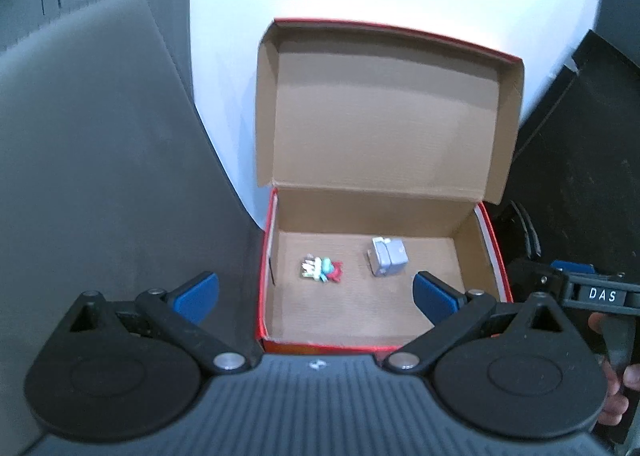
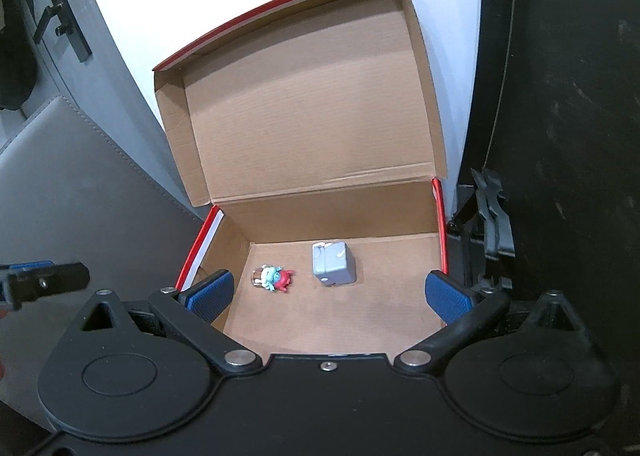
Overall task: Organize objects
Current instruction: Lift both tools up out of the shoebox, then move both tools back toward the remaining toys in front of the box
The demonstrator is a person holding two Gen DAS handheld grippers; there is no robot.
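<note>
A red cardboard box [image 1: 267,256] [image 2: 439,224] stands with its lid tipped back against a white wall. On its brown floor lie a small colourful toy figure [image 1: 322,269] [image 2: 273,278] and a grey-blue cube-shaped object [image 1: 388,256] [image 2: 333,263]. My left gripper [image 1: 316,298] hovers open above the box's near edge, nothing between its blue pads. My right gripper [image 2: 328,294] is open too, above the box's near part, and empty. Both objects lie beyond the fingertips in each view.
Grey upholstered cushions [image 1: 100,176] [image 2: 80,196] lie left of the box. Dark furniture [image 2: 560,116] with a black strap [image 2: 490,212] stands to the right. The other gripper [image 1: 592,292] and a hand [image 1: 616,400] show at the left wrist view's right edge.
</note>
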